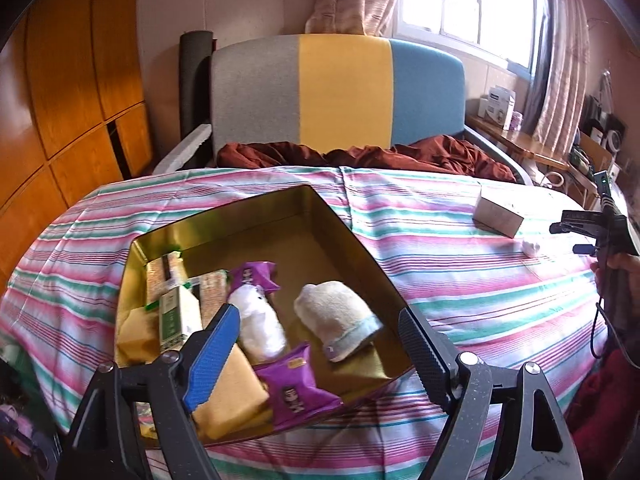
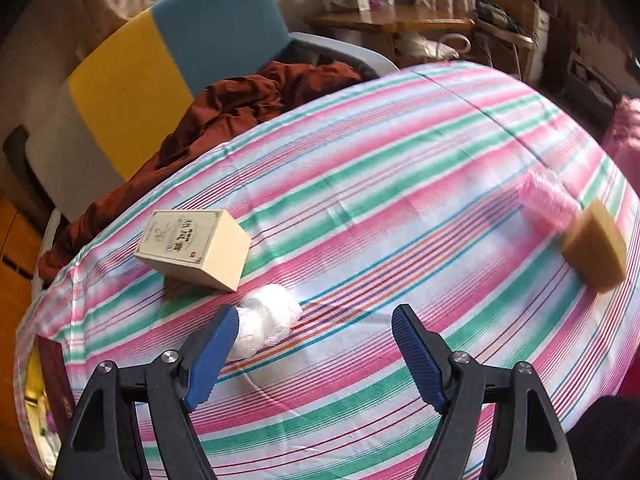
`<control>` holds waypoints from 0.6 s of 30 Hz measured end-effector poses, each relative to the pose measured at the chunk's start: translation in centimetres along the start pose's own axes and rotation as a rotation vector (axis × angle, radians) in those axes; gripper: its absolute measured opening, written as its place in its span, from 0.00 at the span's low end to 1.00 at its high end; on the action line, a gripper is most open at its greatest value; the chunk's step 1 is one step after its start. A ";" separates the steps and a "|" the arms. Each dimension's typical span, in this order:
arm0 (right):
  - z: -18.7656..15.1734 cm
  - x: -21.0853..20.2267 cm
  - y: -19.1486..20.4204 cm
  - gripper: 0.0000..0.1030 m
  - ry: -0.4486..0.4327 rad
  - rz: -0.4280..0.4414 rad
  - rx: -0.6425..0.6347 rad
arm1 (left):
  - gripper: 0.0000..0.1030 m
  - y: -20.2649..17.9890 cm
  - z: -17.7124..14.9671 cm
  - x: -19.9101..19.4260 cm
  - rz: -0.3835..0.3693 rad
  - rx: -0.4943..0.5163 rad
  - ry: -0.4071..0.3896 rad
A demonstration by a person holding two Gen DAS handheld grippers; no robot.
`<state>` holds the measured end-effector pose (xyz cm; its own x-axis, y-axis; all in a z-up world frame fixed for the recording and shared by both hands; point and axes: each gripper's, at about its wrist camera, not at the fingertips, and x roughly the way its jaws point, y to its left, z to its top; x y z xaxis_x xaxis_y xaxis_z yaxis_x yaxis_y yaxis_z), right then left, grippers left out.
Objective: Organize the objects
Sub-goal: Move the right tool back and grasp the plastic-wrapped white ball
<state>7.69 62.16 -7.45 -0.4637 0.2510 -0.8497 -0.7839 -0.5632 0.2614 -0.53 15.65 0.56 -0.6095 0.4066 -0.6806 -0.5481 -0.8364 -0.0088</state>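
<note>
From the left wrist, the left tongs (image 1: 320,344) hang wide open and empty above the shallow gold metal tin (image 1: 360,236), which sits on the pink, green and white striped cloth covering the surface (image 1: 460,280). Inside the tin lie a cream rolled towel (image 1: 336,324), a white plastic-wrapped bundle (image 1: 258,322), two purple snack packets (image 1: 294,392) and some flat boxes. The right tongs (image 1: 580,236) show at the far edge, near a small cream cardboard box (image 1: 498,214).

From the right wrist, the right tongs (image 2: 314,336) are wide open and grip nothing. A crumpled white plastic-wrapped lump (image 2: 268,320) lies just beside the left finger, touching the cloth, with the cream box just beyond. A tan block (image 2: 596,246) and a blurred pink plastic item (image 2: 548,198) lie well apart.

The step in hand looks like collecting loose items into the tin; next, the right tongs likely need to shift leftward to straddle the white lump, then close.
</note>
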 end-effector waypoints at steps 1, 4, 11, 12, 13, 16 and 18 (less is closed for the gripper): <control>0.1 0.0 -0.1 0.78 -0.004 0.022 0.012 | 0.80 -0.4 0.1 0.2 -0.006 0.004 0.003; 0.1 0.0 1.0 0.78 -0.006 0.045 -0.045 | 0.80 -1.3 0.3 0.8 -0.031 0.012 0.015; -0.4 2.8 4.7 0.78 0.054 -0.021 -0.239 | 0.80 -3.4 0.8 1.8 -0.078 0.051 0.030; -0.5 3.4 4.8 0.78 0.071 -0.026 -0.249 | 0.80 -3.6 1.0 1.9 -0.083 0.055 0.030; -0.5 4.0 4.9 0.77 0.091 -0.028 -0.255 | 0.80 -3.9 1.2 2.0 -0.090 0.058 0.032; -0.6 5.1 5.0 0.43 0.119 -0.063 -0.277 | 0.81 -4.9 1.7 2.2 -0.109 0.075 0.028; -0.8 5.3 5.0 0.39 0.133 -0.073 -0.292 | 0.81 -5.5 2.0 2.5 -0.123 0.081 0.033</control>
<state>1.67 60.09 -11.02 -0.3379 0.2049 -0.9186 -0.6527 -0.7542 0.0719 -0.20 22.00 0.34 -0.5165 0.4908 -0.7017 -0.6629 -0.7478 -0.0351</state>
